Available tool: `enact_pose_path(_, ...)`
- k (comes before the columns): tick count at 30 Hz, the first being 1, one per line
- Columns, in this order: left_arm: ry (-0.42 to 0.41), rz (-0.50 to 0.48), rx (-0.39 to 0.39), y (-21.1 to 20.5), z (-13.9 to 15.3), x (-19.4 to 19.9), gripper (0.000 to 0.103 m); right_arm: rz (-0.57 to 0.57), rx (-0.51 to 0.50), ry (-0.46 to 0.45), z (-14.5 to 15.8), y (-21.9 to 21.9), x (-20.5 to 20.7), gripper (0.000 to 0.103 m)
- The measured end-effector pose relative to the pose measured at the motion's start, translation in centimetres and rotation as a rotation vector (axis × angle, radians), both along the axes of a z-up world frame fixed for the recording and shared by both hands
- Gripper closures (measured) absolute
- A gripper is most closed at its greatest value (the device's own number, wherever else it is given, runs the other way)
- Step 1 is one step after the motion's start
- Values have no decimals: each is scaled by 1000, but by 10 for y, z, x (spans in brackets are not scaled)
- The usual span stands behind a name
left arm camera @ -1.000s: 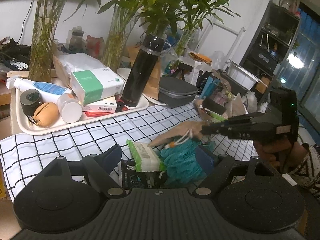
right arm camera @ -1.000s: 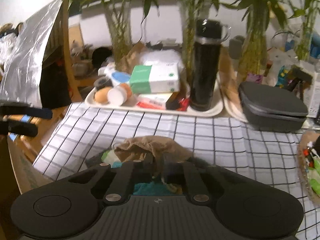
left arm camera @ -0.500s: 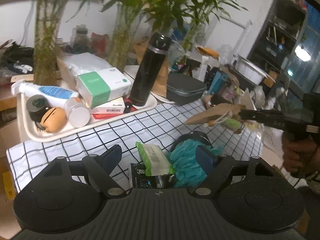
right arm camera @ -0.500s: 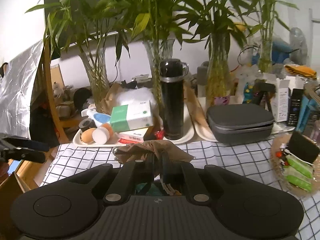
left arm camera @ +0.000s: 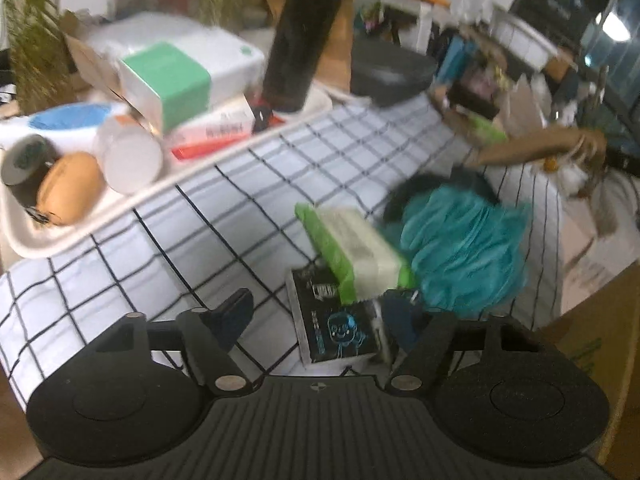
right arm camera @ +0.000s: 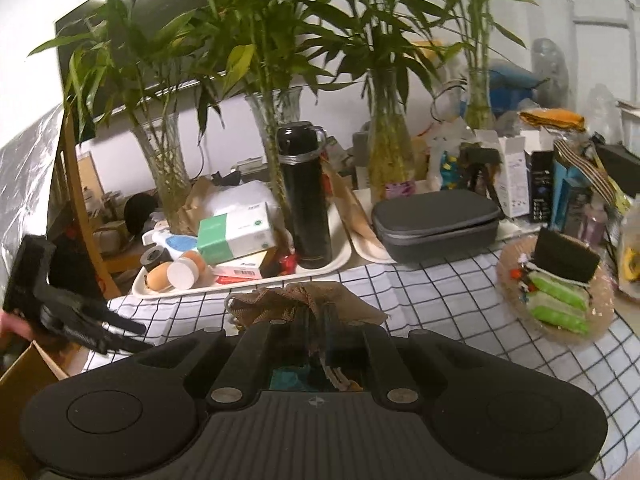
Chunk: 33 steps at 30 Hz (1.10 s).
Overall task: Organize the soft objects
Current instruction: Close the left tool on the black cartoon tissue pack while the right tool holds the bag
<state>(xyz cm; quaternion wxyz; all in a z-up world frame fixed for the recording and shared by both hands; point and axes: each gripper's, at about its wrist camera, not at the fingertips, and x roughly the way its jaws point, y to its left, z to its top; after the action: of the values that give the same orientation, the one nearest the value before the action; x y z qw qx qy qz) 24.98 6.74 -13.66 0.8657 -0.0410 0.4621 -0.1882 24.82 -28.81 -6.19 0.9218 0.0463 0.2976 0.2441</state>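
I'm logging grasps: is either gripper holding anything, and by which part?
The right gripper pinches the brown drawstring cloth pouch at its gathered top; the left gripper holds nothing.

My left wrist view is smeared with motion blur: the green-and-white box [left arm camera: 188, 80] and black flask [left arm camera: 304, 36] at the top are streaked, and a bright lamp [left arm camera: 612, 26] glares in the upper right corner. My right wrist view is sharp and evenly lit indoors. The white wall [right arm camera: 332, 104] behind the bamboo leaves [right arm camera: 248, 28] looks bright. Both frames bend at the edges and darken in the corners.
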Motion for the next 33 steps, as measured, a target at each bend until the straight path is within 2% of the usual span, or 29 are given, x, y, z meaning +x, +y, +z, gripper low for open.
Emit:
enact_pose_path(7, 46, -55, 76, -13, -22, 12, 43, -14, 15, 10, -5, -2, 2, 94)
enact_pose_path(17, 42, -131, 127, -40, -31, 23, 43, -29, 26, 23, -7, -4, 6, 94)
enact_pose_path(22, 25, -173, 204, -50, -37, 22, 45, -32, 29, 33, -10, -5, 7, 94)
enact_pose_path(27, 11, -153, 244, -46, -33, 18, 55, -33, 19, 29, -11, -4, 6, 94)
enact_pose_path(33, 2, -94, 280, -35, -29, 15, 59, -37, 23, 17, -8, -4, 4, 94)
